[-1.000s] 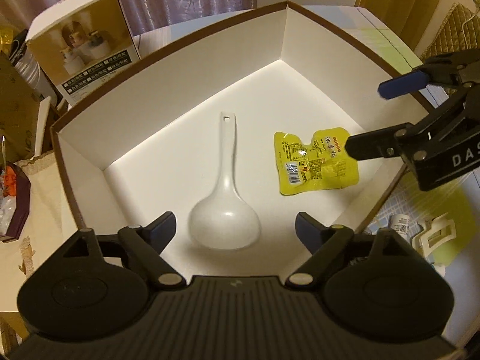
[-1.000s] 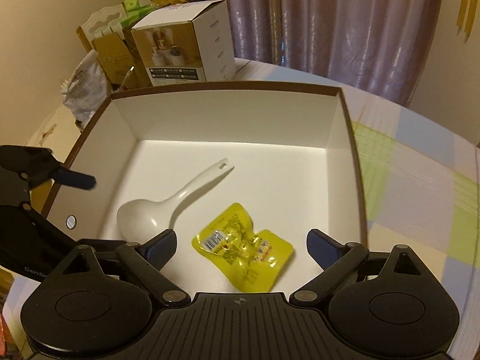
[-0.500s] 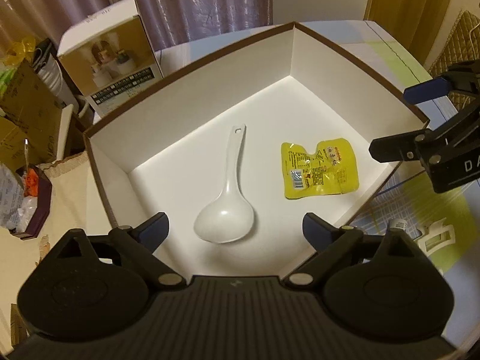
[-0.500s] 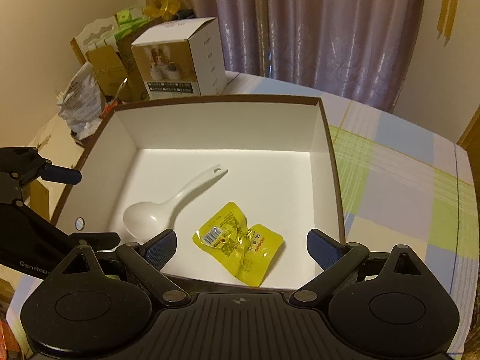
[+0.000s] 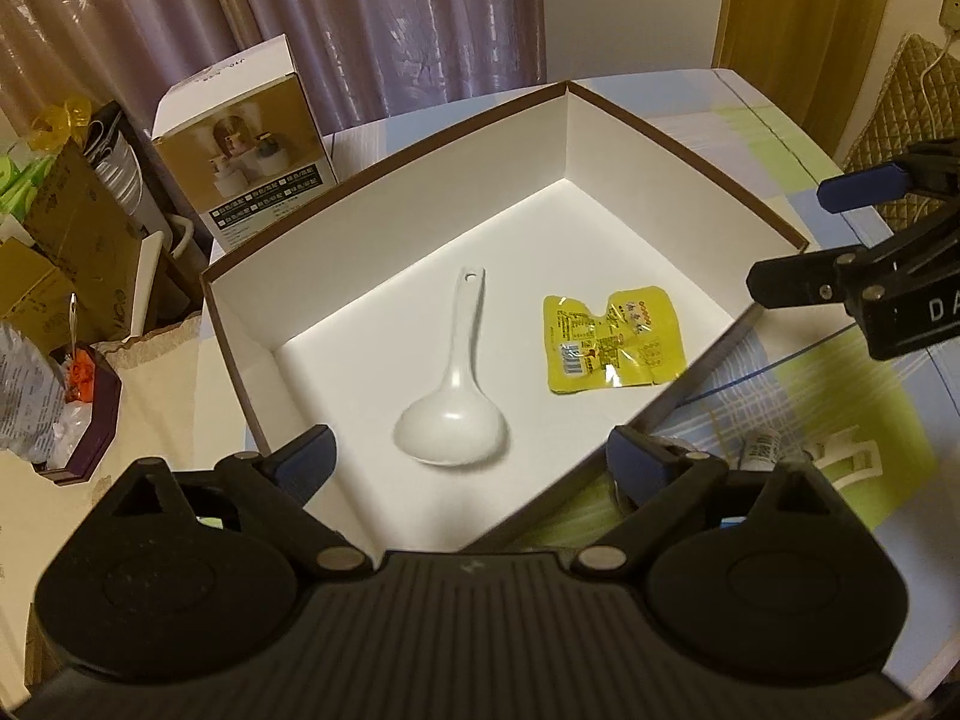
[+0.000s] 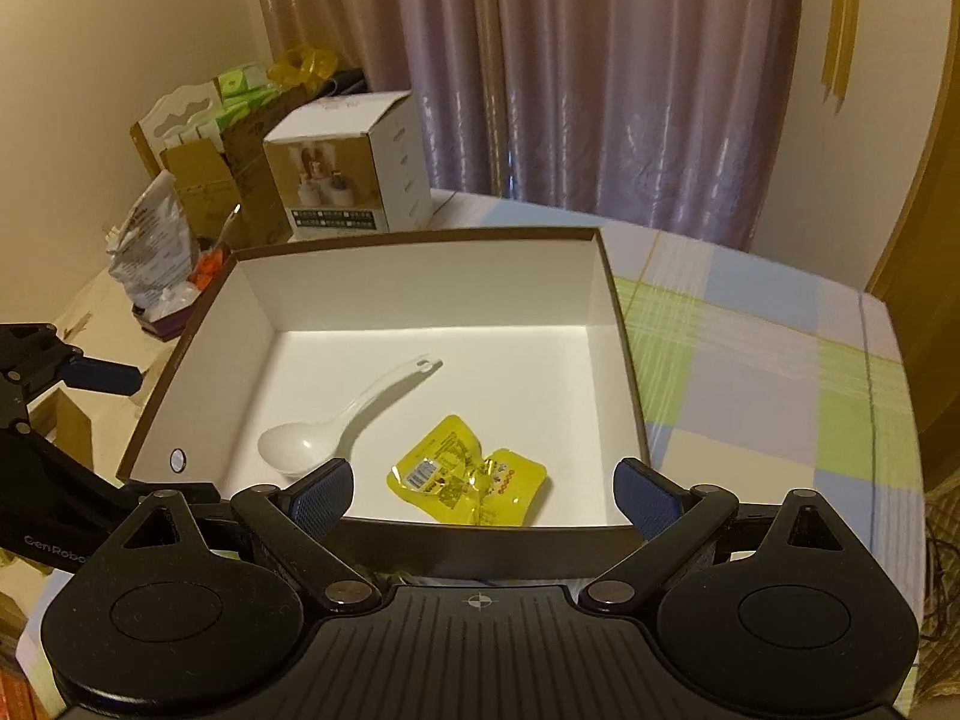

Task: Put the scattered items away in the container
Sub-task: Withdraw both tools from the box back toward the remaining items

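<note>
My left tool (image 5: 468,459) and right tool (image 6: 483,495) both gape empty; the white spoon (image 5: 453,414) and yellow packet (image 5: 612,342) lie inside the box (image 5: 690,156), a hair clip (image 5: 852,459) still waits near the desk's edge

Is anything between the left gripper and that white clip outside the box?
Nothing visible. The clip lies on the cloth past the box wall, beside a small bottle, to the right of the left gripper.

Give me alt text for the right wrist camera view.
An open white box on a checked tablecloth holds a white spoon and a yellow snack packet, lying apart. The right gripper hangs open and empty above the box's near edge.
</note>
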`<act>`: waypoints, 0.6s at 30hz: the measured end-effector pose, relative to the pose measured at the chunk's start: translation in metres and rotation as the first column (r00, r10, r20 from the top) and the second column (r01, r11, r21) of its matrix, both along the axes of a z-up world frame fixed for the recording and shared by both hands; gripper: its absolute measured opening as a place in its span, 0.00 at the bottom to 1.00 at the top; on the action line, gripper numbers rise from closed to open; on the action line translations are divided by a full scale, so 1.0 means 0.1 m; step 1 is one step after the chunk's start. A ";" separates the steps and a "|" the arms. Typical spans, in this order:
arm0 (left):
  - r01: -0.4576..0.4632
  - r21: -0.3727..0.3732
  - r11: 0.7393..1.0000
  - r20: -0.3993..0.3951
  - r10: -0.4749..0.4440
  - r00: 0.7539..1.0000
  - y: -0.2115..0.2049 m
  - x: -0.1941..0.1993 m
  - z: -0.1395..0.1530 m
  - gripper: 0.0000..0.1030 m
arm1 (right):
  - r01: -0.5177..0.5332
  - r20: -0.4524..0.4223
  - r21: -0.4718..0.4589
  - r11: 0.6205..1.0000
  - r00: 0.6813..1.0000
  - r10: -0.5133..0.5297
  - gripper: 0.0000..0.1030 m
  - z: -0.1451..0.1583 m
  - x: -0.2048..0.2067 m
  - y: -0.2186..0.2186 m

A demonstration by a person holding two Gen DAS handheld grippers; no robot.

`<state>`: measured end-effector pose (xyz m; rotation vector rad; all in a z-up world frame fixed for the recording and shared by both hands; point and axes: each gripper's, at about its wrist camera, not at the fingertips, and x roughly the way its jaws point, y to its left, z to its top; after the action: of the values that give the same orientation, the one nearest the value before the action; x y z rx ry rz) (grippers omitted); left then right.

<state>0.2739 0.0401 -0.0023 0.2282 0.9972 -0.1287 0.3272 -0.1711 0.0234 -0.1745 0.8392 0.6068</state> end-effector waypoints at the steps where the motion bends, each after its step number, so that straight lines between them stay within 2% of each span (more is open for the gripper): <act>1: -0.001 0.001 1.000 0.006 0.001 1.000 -0.01 -0.03 0.01 0.93 | 0.000 0.007 0.007 1.000 1.000 0.000 0.96 0.02 -0.03 -0.01; 9: -0.010 0.009 1.000 0.047 0.009 0.999 -0.03 -0.26 0.14 0.94 | -0.013 0.020 0.088 0.996 1.000 0.011 0.96 0.16 -0.28 -0.12; 18: -0.031 0.008 0.999 0.090 0.030 0.995 -0.02 -0.47 0.22 0.94 | 0.070 0.017 0.193 0.979 0.997 -0.074 0.96 0.24 -0.44 -0.32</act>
<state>0.2270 0.0376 0.0195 0.2249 0.9115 -0.0855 0.2834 -0.2033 0.0471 0.0244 0.7553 0.6125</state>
